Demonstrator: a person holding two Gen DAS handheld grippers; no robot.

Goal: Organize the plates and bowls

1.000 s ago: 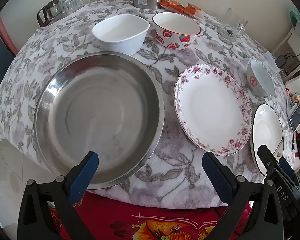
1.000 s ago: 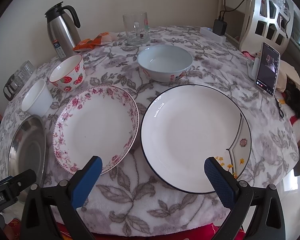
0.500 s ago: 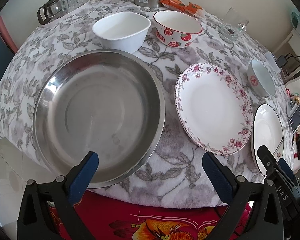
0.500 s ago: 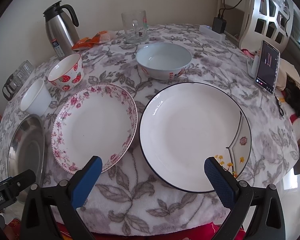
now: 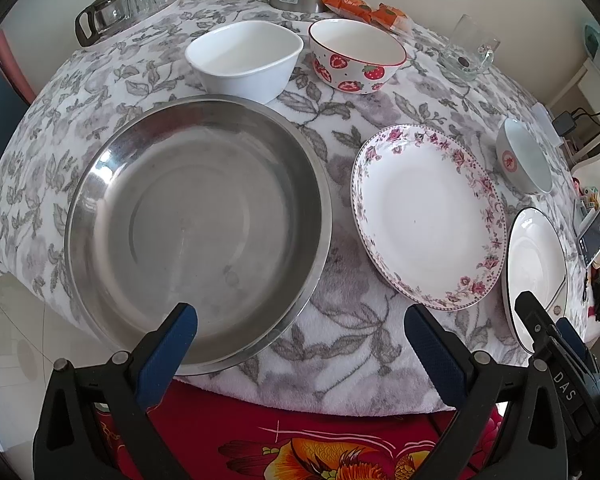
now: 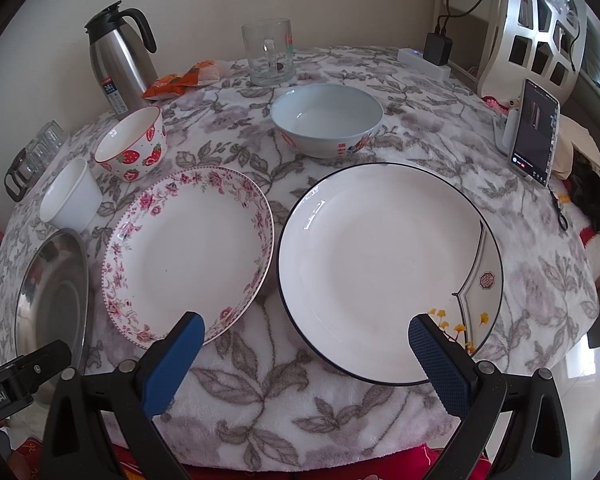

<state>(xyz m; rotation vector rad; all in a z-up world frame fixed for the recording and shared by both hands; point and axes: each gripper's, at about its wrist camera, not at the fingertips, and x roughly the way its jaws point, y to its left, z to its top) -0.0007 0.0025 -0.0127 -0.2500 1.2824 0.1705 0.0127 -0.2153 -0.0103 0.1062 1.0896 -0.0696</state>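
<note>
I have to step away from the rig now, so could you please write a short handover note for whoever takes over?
Left gripper: open, holding nothing, at the table's near edge in front of the steel basin.
Right gripper: open, holding nothing, in front of the floral plate and the black-rimmed plate.
On the table: the two plates lie side by side; the white bowl and strawberry bowl stand behind the basin; the pale blue bowl stands behind the plates.
Done: nothing stacked yet; every piece lies on its own.
Left: gather all plates and bowls.
</note>
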